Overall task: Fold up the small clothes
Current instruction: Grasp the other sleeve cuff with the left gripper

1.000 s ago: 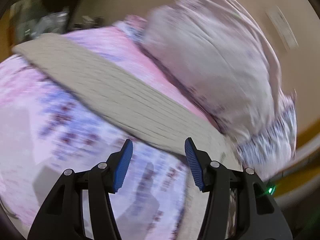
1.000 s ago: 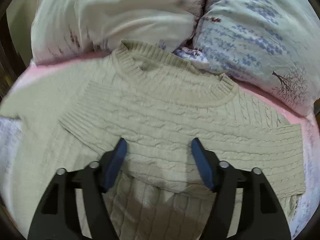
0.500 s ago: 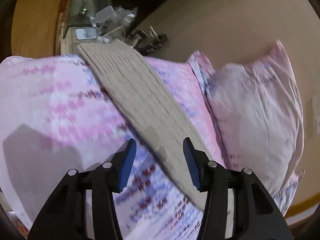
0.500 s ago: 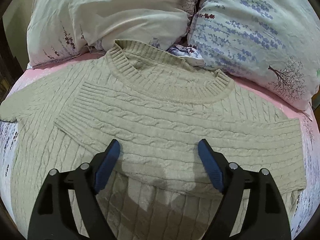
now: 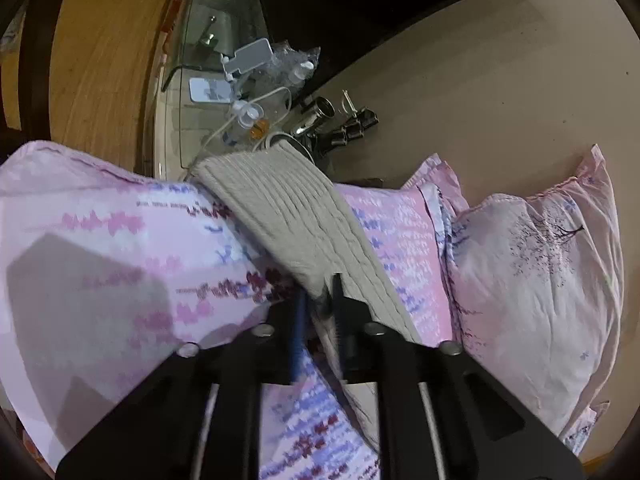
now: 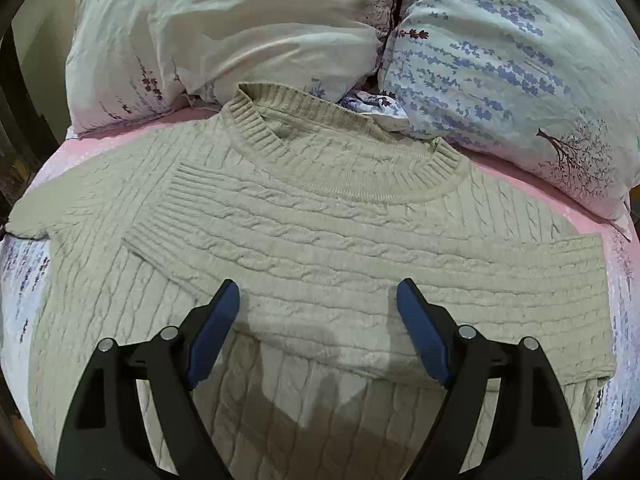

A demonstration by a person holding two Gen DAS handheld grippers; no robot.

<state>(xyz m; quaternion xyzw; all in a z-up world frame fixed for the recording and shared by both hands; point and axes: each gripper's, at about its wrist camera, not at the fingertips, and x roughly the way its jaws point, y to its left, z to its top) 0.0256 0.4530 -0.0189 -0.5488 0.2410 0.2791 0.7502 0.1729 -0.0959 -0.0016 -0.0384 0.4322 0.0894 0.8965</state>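
Pink floral bedsheet [image 6: 24,272] beneath two pillows [image 6: 224,28] at the headboard end. Beige cable-knit sweater [image 6: 320,216] spread flat on the bed, collar toward the pillows, one sleeve [image 6: 360,256] folded straight across the chest. Left gripper [image 5: 318,300] with fingers pressed together, pinching the edge of the other sleeve [image 5: 292,204] extended over the sheet. Right gripper [image 6: 318,320] above the folded sleeve, fingers spread wide, holding nothing. Cluttered nightstand [image 5: 208,120] beyond the bed.
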